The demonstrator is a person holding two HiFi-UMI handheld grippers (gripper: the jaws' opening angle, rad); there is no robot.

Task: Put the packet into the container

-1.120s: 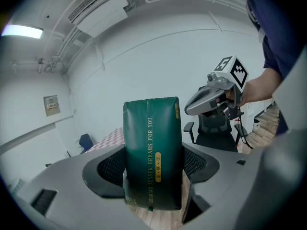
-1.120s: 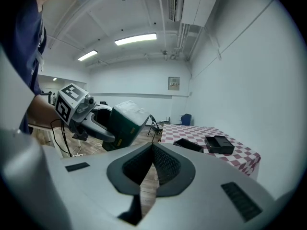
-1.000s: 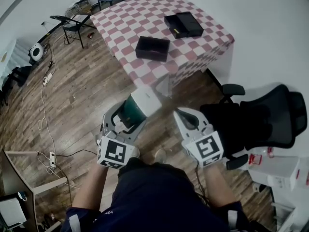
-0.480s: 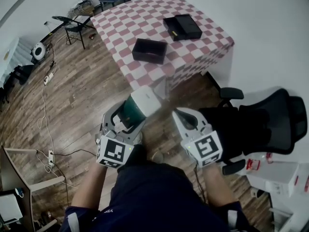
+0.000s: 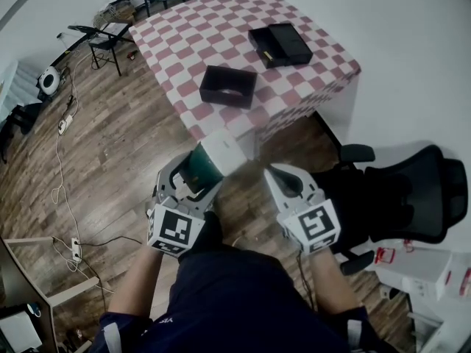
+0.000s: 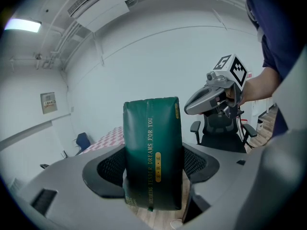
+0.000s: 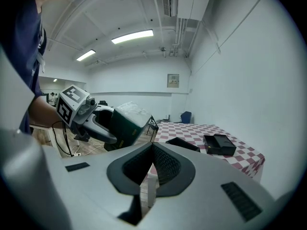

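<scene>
A dark green packet (image 5: 208,162) with a pale top end stands between the jaws of my left gripper (image 5: 197,176), which is shut on it. In the left gripper view the packet (image 6: 152,157) stands upright and fills the gap between the jaws. My right gripper (image 5: 275,175) is beside it, shut with nothing in it; its jaws (image 7: 152,151) meet in the right gripper view. Both grippers hang over the wooden floor, short of the table. An open black container (image 5: 229,87) sits on the red-and-white checked table (image 5: 184,35), near its front edge.
A second black box (image 5: 279,43) lies further back on the table. A black office chair (image 5: 397,197) stands to the right of my right gripper. Folding chairs (image 5: 107,39) and cables (image 5: 62,145) are at the left, white boxes (image 5: 434,271) at the lower right.
The table and container have drawn slightly nearer and shifted in the head view as the person steps forward. Both grippers keep their pose, the packet still held.
</scene>
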